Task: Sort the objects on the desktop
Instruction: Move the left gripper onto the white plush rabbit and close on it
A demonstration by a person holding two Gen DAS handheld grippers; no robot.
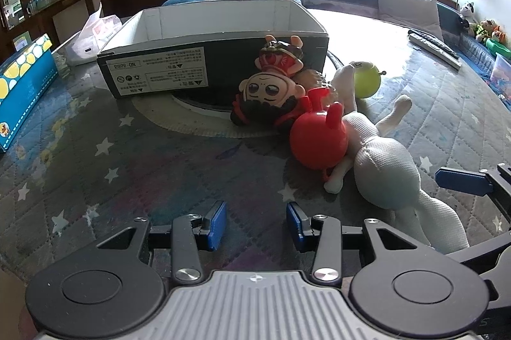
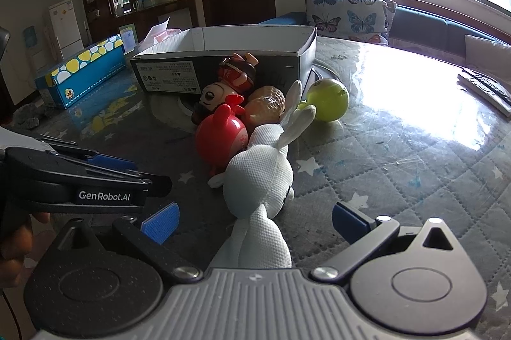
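Low over a round table under a quilted, star-printed cloth and clear cover [image 1: 127, 154], left gripper [image 1: 256, 223] with blue pads apart, nothing between them, only bare tabletop ahead. Over on the right, right gripper [image 2: 255, 222] with fingers spread wide either side of a white knitted long-eared rabbit plush [image 2: 258, 180], lying stretched out on the table, body running back under the tool; pads clear of the fabric on both sides, no squeeze. Pressed against the rabbit's left flank, a glossy red round plastic toy with two stubby ears [image 1: 317, 142]. Behind that, a big-eyed cartoon doll with black hair [image 1: 265, 94] tipped on its side, and a smaller red-and-brown figurine [image 1: 281, 56] leaning on the box wall. Tan bumpy rounded toy [image 2: 266, 105] tucked between doll and rabbit ears. Just past the rabbit's ears, a lime-green ball-shaped toy [image 2: 329, 100]. Behind the whole cluster, an open black cardboard box with white interior [image 1: 210, 20], label facing forward. Far left, a blue carton with yellow and white dots [image 1: 22, 94]. Far right edge, a grey remote control [image 2: 485, 91].
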